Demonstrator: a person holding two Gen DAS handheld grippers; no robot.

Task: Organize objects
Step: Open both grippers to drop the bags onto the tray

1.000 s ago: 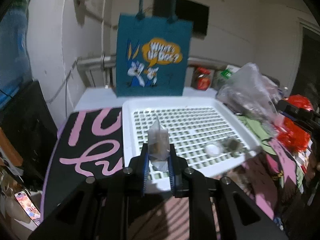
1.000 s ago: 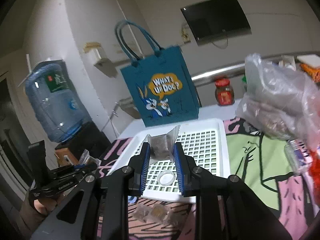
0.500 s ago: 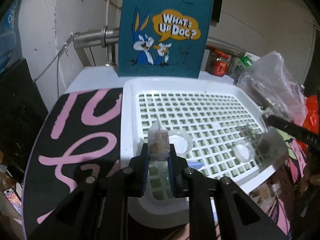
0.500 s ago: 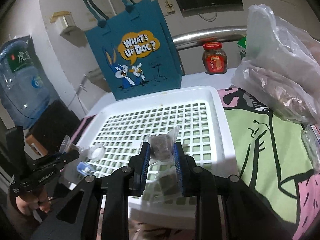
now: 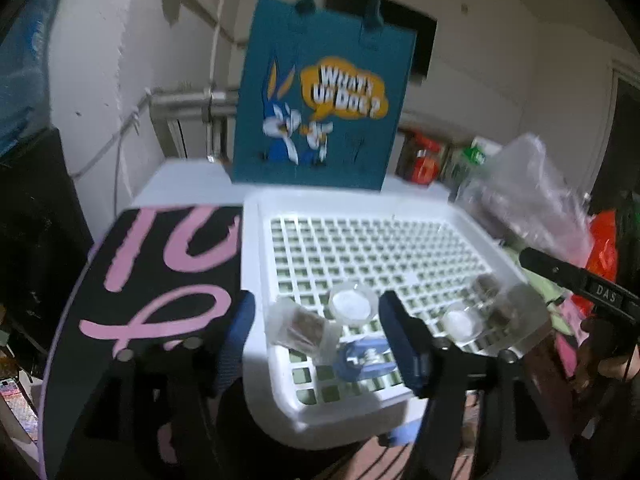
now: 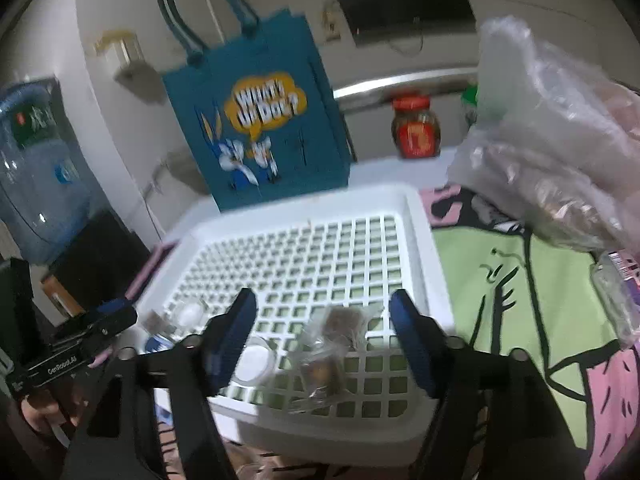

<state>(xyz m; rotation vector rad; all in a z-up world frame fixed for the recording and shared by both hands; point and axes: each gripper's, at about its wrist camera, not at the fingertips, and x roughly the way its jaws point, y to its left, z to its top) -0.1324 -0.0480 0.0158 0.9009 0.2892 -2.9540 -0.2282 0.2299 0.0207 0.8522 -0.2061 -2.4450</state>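
A white slotted tray lies in front of both grippers. My left gripper hangs over its near left corner, jaws opening. A clear packet of brown bits lies loose on the grid between its fingers, beside a round white lid and a blue piece. My right gripper is over the near right part, jaws opening. Two clear packets rest free on the grid between its fingers, next to a round white cup. No pad touches a packet.
A teal cartoon tote bag stands behind the tray. A red-lidded jar and a bulky clear plastic bag sit at the back right. The black mat with pink letters lies left, green cloth right, a water bottle far left.
Both grippers dropped toward the tray and their jaws spread wide. The packets that they pinched now lie on the tray grid.
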